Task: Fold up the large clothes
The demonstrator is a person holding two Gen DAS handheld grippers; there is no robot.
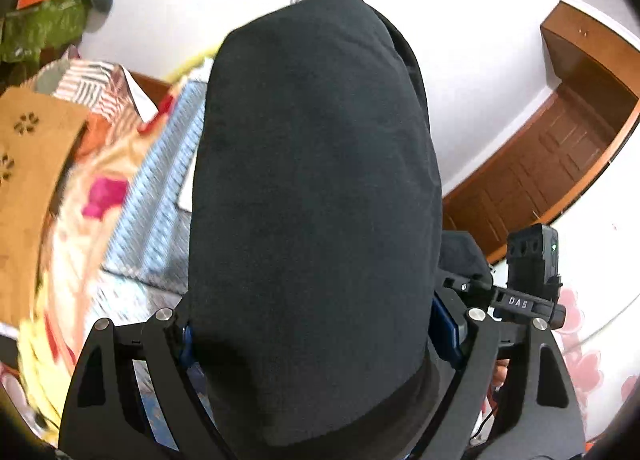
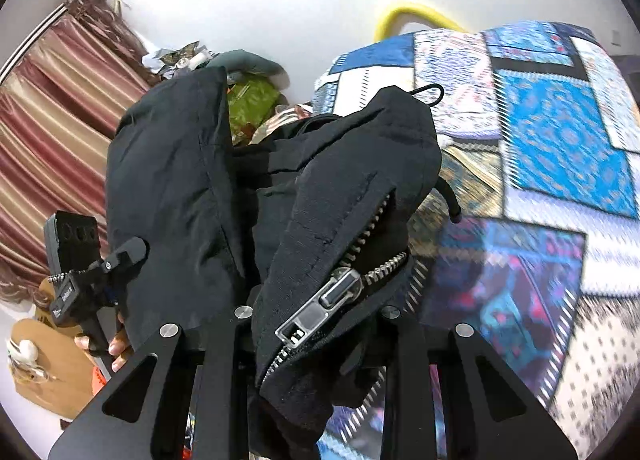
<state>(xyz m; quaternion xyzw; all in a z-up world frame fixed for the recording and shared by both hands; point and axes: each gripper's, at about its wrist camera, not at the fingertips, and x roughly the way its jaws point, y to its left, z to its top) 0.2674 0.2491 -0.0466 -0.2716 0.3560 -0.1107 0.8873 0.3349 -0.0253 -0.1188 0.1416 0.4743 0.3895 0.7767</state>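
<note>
Both tongs, left gripper (image 1: pixel 320 336) and right gripper (image 2: pixel 316 324), clenched a black zip jacket (image 2: pixel 224 188) aloft; bunched fabric could slip free.

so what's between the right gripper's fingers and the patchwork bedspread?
In the right wrist view, the black jacket fills the right gripper, its metal zipper pull uppermost. The patchwork bedspread shows only beyond the cloth.

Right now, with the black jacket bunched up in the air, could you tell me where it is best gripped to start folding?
Probably by the zipper edge. On the black jacket the metal zipper runs along a firm seamed border right at the right gripper. Come in from the open front side, pinching fabric just beside the teeth, not the slider. The left gripper holds plain bulky cloth, which gives no edge.
</note>
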